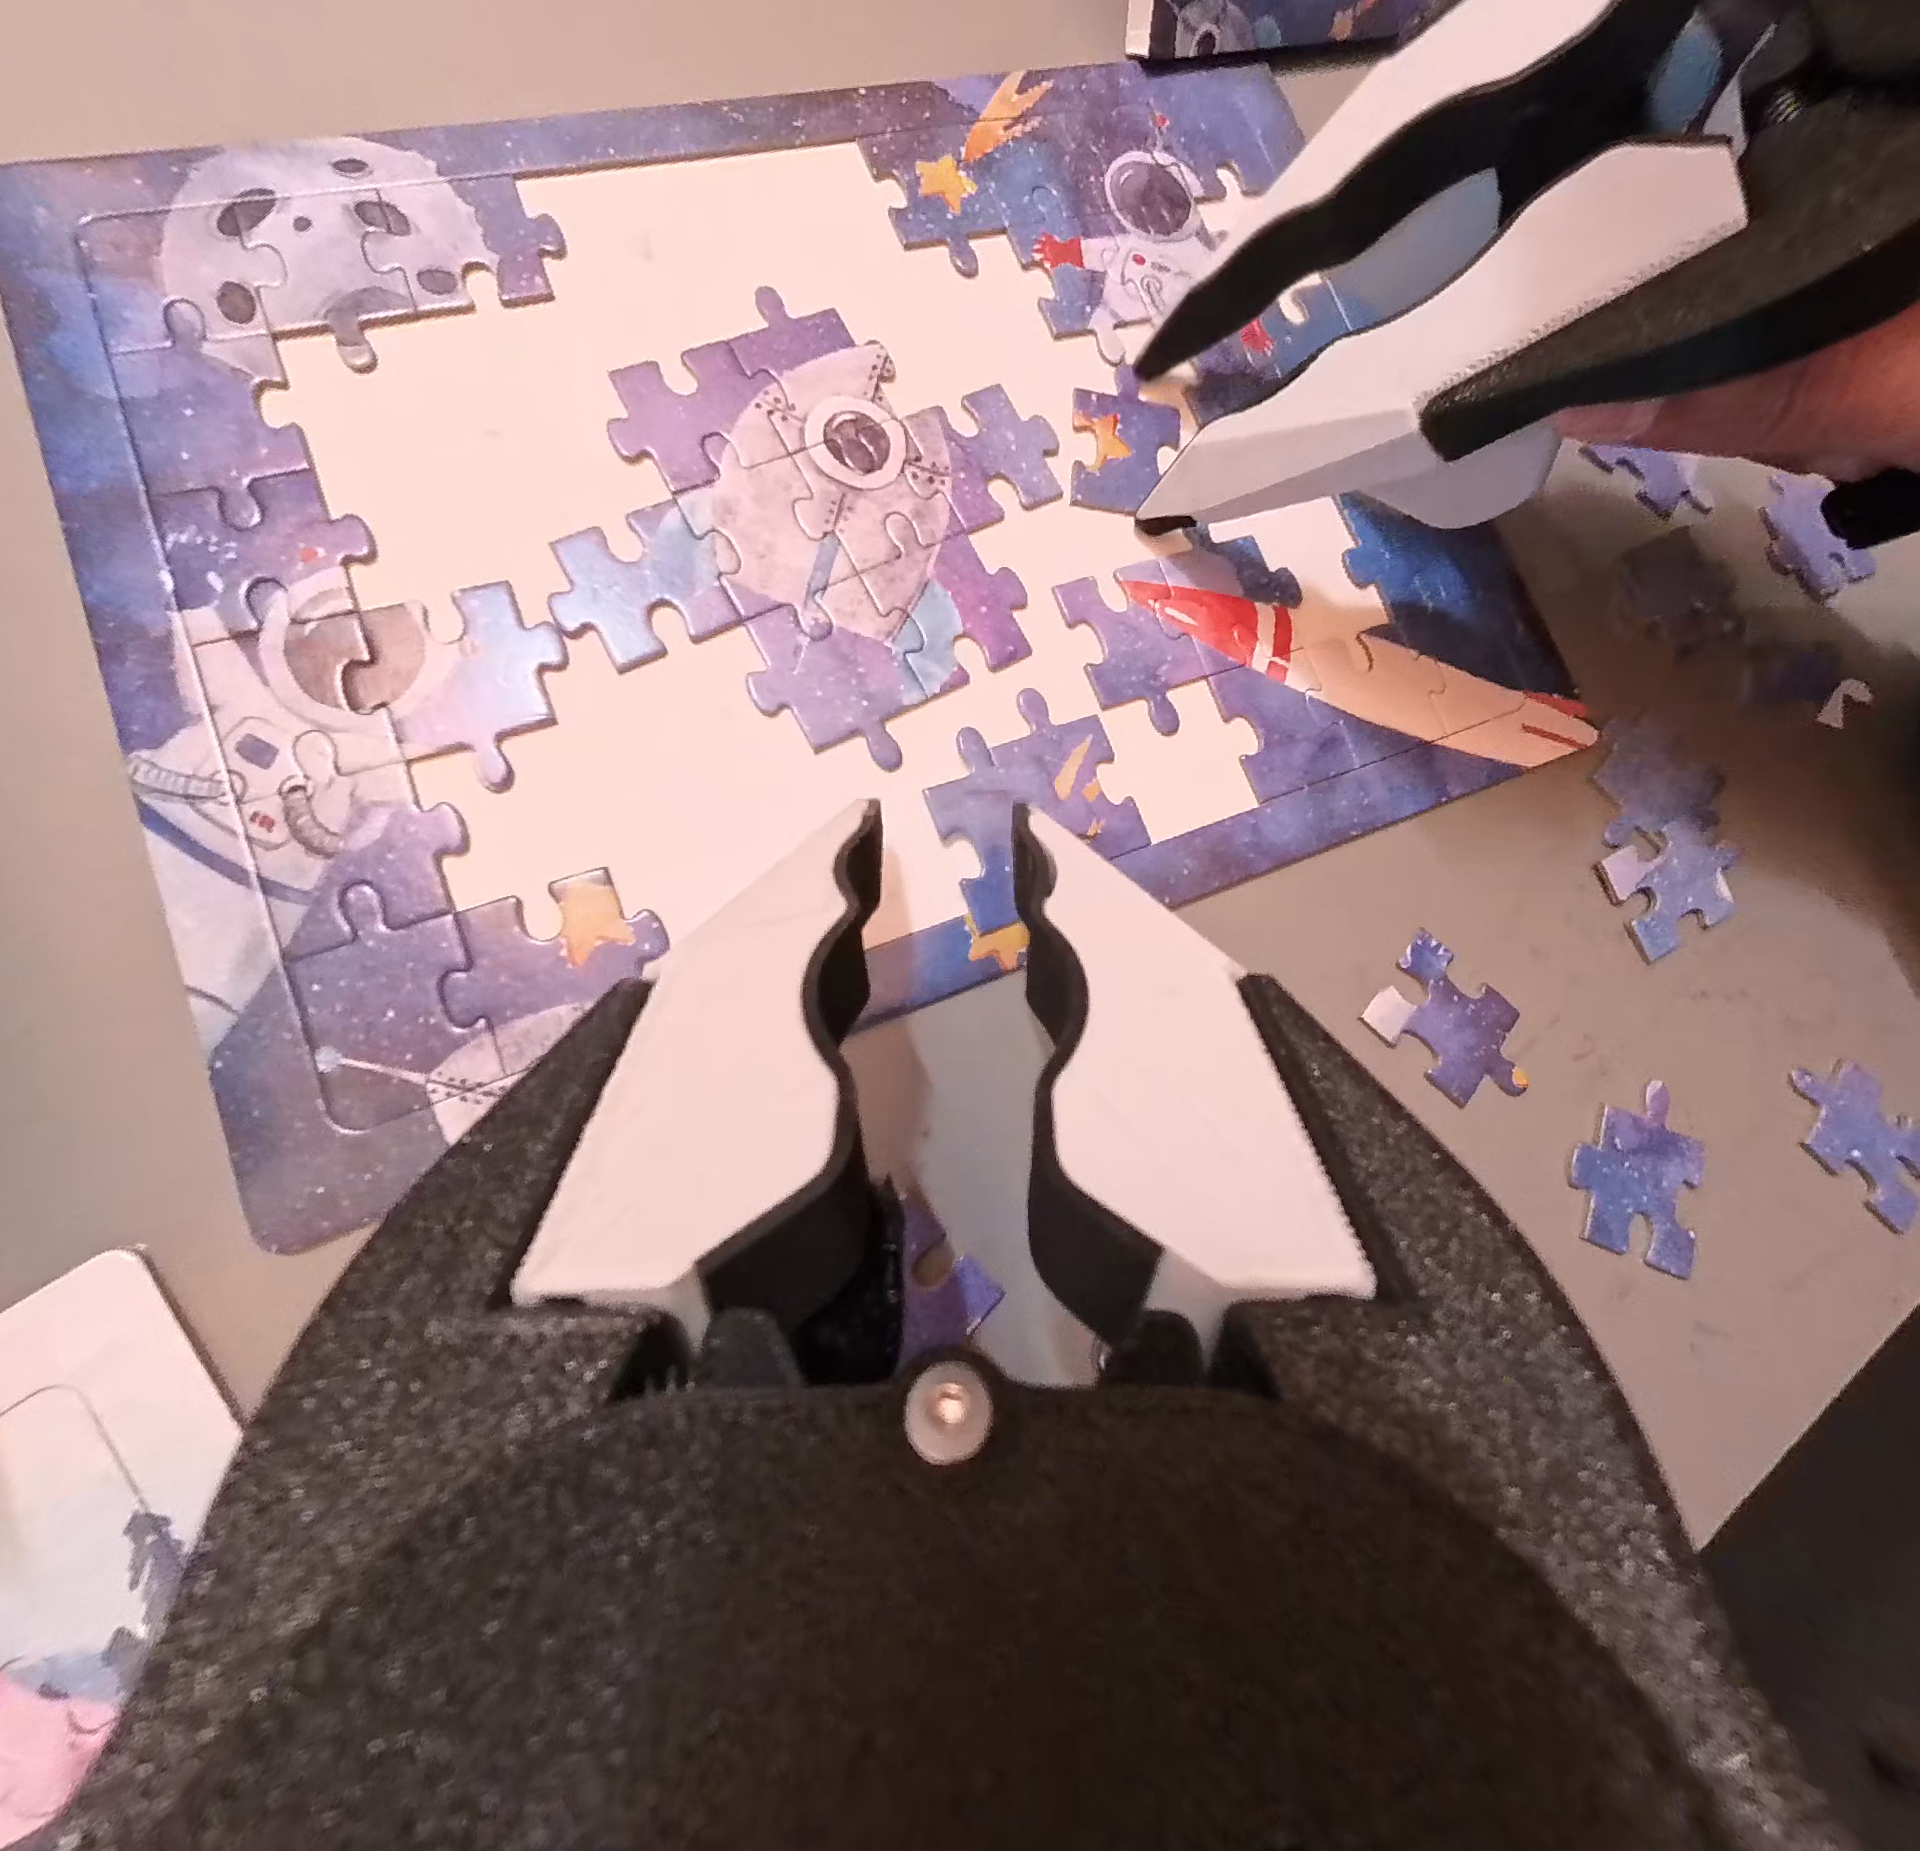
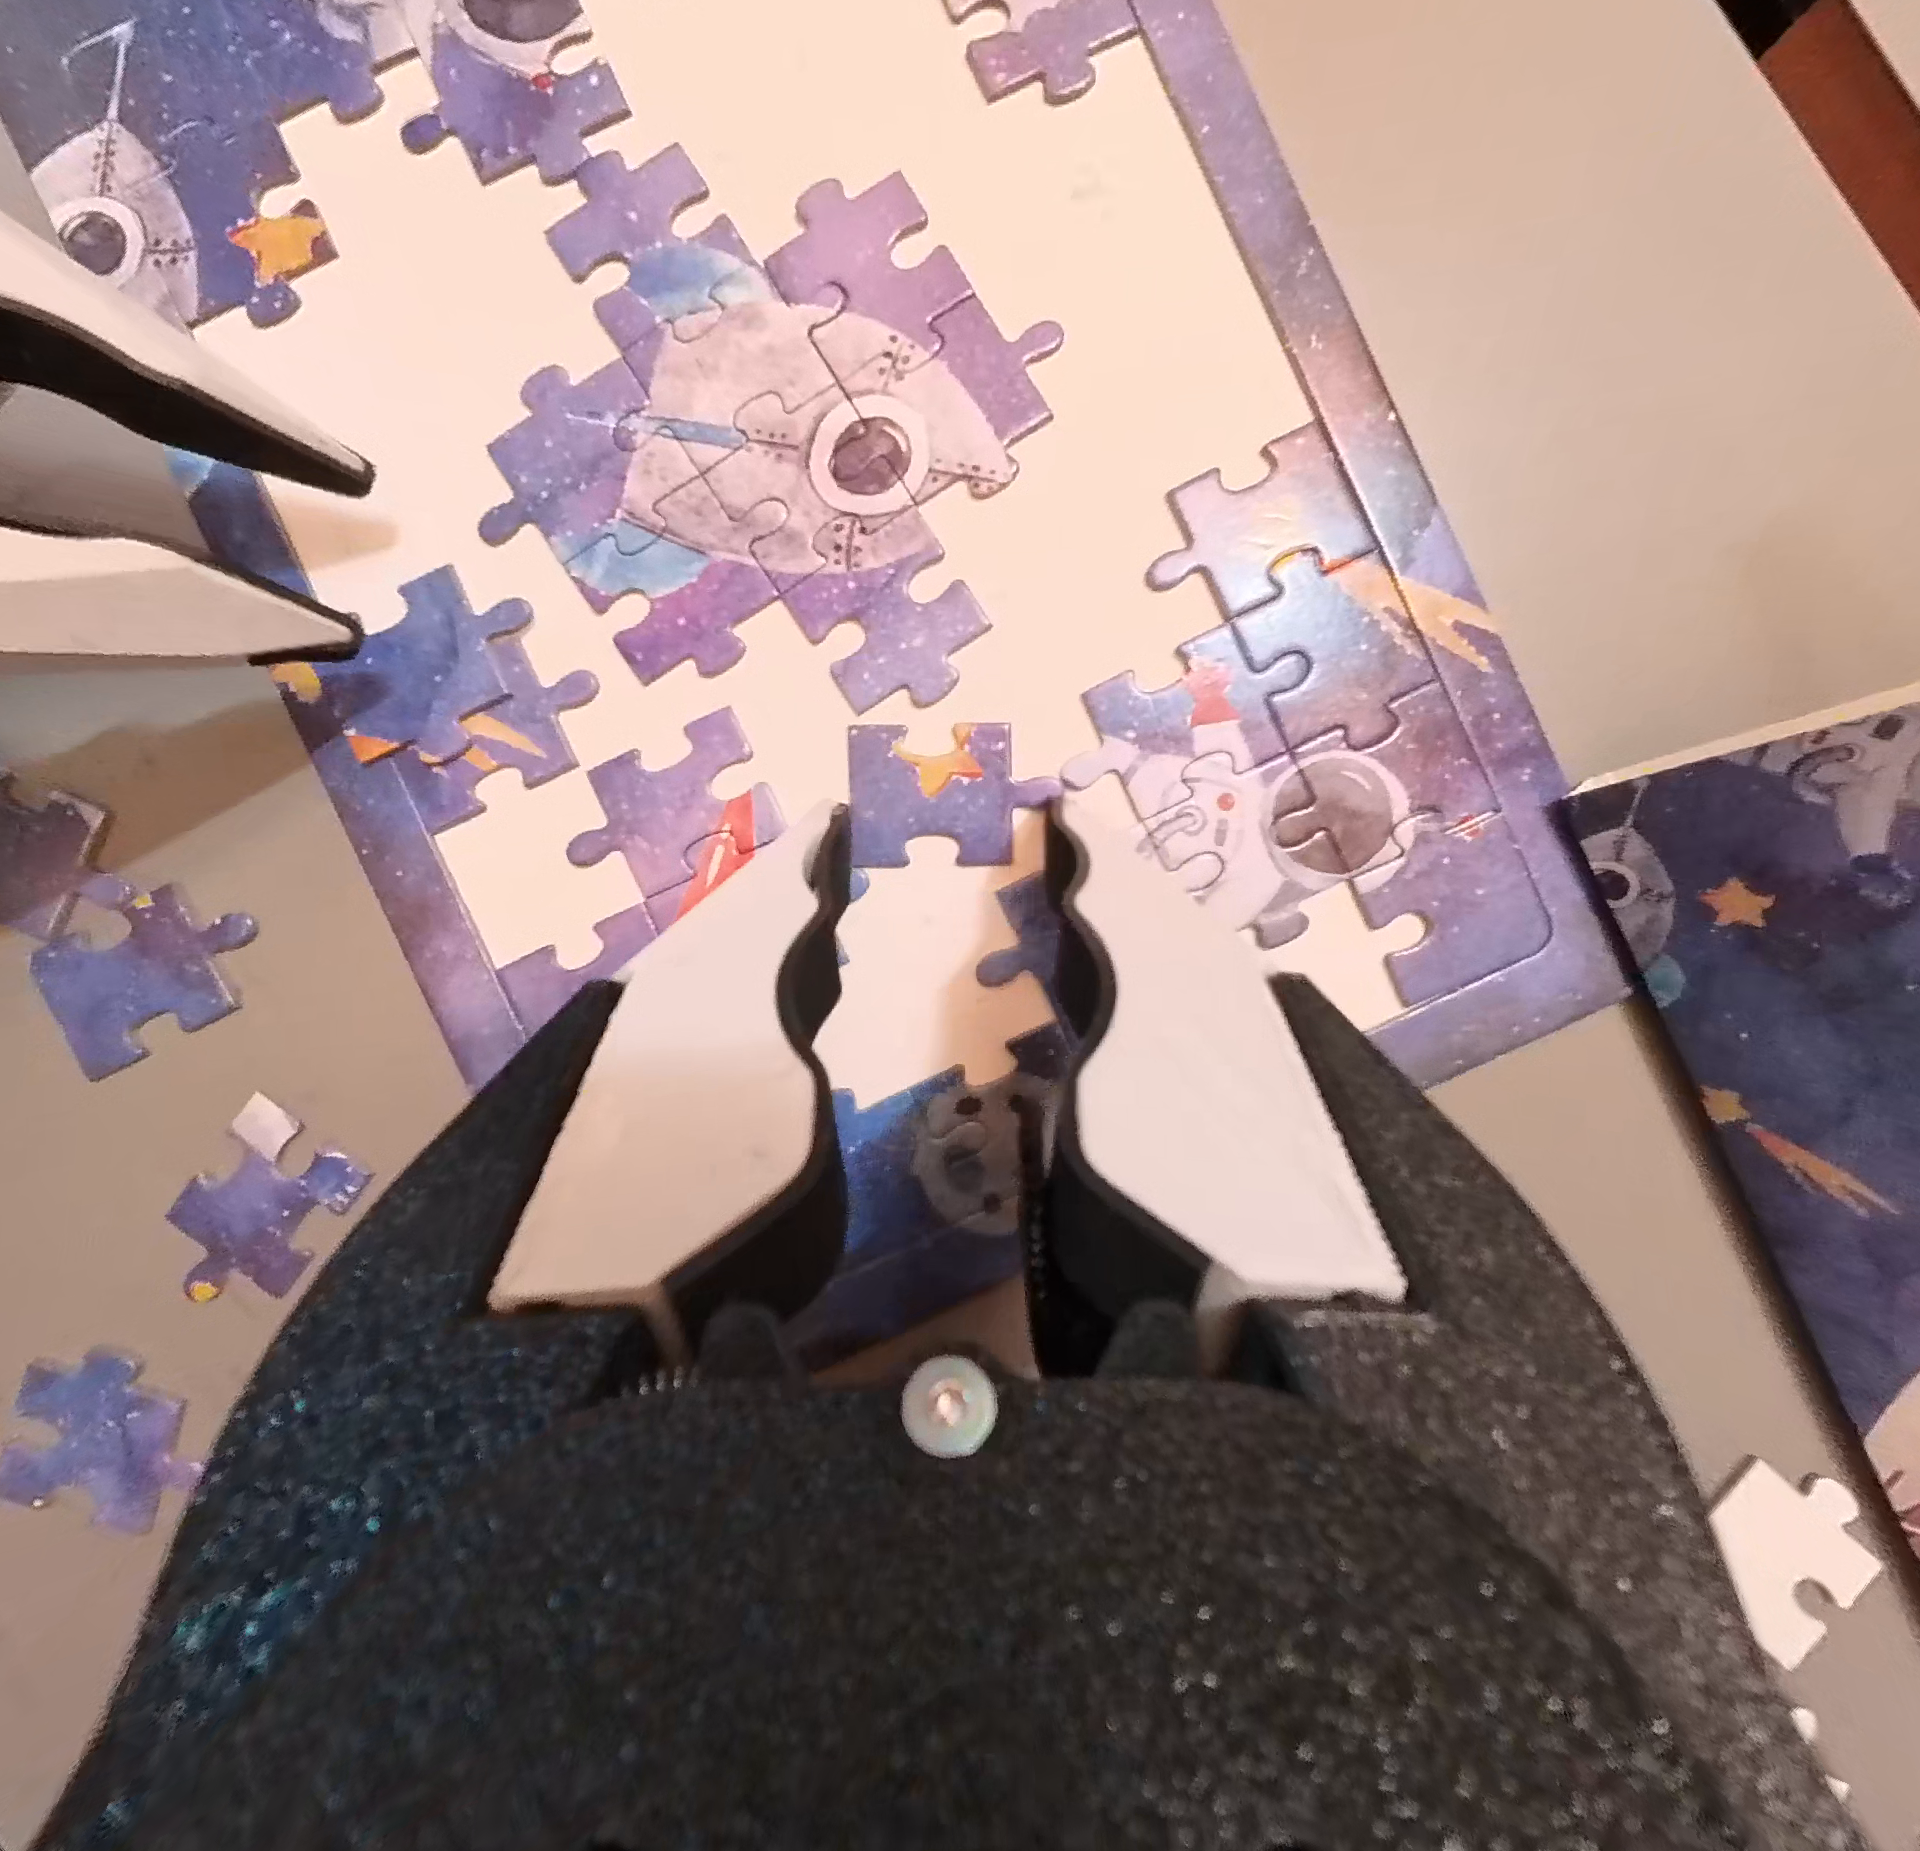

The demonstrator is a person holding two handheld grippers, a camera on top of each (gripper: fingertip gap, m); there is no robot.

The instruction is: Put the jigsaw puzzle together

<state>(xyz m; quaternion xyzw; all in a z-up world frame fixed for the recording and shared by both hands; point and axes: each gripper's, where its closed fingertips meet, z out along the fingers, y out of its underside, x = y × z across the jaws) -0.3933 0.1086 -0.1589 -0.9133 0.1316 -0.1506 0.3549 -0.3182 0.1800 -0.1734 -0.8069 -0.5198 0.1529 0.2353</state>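
Observation:
A space-themed jigsaw tray [image 1: 675, 243] lies on the grey table, partly filled: joined pieces along the edges and a spaceship cluster [image 1: 831, 513] in the middle. My right gripper [image 2: 943, 814] is over the tray's right part. Its fingertips press both sides of a blue piece with a yellow star [image 2: 935, 788], which lies flat on the tray next to the small astronaut [image 2: 1247, 825]. The left wrist view shows this gripper [image 1: 1143, 440] and the star piece [image 1: 1122, 451]. My left gripper [image 1: 945, 819] is open and empty above the tray's near edge; it also shows in the right wrist view [image 2: 358, 560].
Several loose pieces [image 1: 1455, 1032] lie on the table right of the tray, also in the right wrist view [image 2: 135, 960]. One piece lies face down [image 2: 1787, 1562]. The puzzle box [image 2: 1766, 970] sits beyond the tray's far corner. A white card [image 1: 83, 1438] lies near left.

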